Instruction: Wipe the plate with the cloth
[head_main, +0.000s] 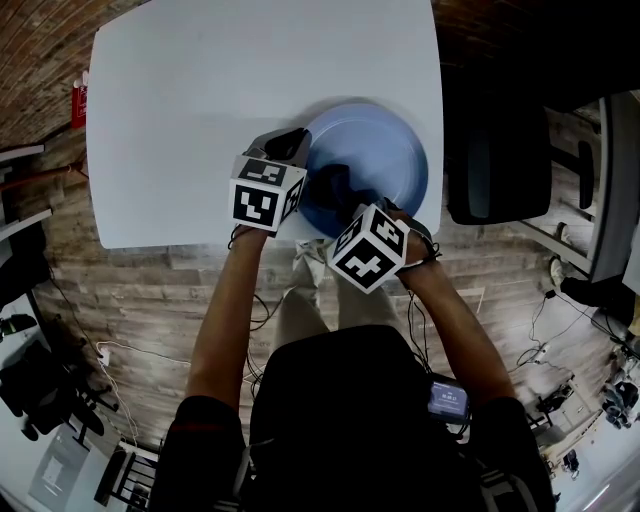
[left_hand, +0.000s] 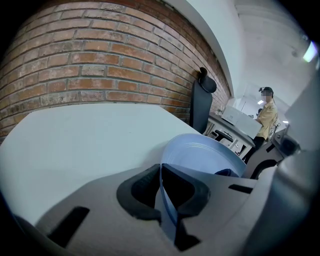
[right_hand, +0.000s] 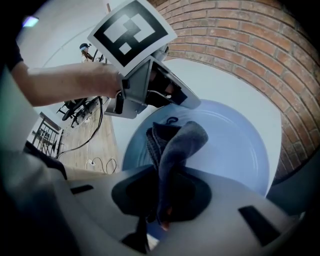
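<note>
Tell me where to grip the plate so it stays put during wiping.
Take the plate by its thin raised rim, coming from its left edge; the left gripper pinches it there, leaving the middle free for the cloth.

One plate (head_main: 385, 140), one cloth (head_main: 335, 185), one table (head_main: 200, 100), one chair (head_main: 495, 165), two tongs (left_hand: 161, 190) (right_hand: 162, 195)

You are standing in what looks like an office-style workspace. You are facing a plain white worktop (head_main: 200, 120) placed close to a red brick wall (left_hand: 100, 65). A wood-plank floor (head_main: 150, 290) is running beneath you, and loose cables (head_main: 130, 347) are trailing across it. A black office chair (head_main: 497, 165) is sitting just beside the worktop's right edge. Farther back, a person (left_hand: 265, 112) is standing by desks (left_hand: 240, 120) that are carrying pale, boxy equipment.
</note>
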